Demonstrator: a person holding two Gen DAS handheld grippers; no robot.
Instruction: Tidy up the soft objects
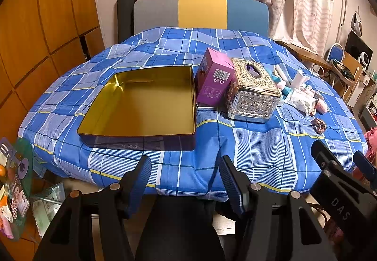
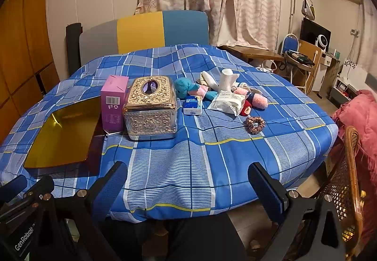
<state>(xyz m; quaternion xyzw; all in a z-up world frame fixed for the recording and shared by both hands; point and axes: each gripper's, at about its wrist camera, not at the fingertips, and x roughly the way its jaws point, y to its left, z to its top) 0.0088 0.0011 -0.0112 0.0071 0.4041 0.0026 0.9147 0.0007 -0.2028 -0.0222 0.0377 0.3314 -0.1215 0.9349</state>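
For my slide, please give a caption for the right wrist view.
Open right gripper facing soft toys, scrunchie and empty gold tin.

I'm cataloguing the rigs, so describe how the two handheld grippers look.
Both are matte black plastic frames with silver round bolt heads at the pivots. Each jaw carries a blue ribbed pad. The left gripper appears in the right wrist view with white lettering reading "GenRobot" on its body; the right gripper shows white letters "DAS" in the left wrist view. No cables, hands or sleeves are visible.
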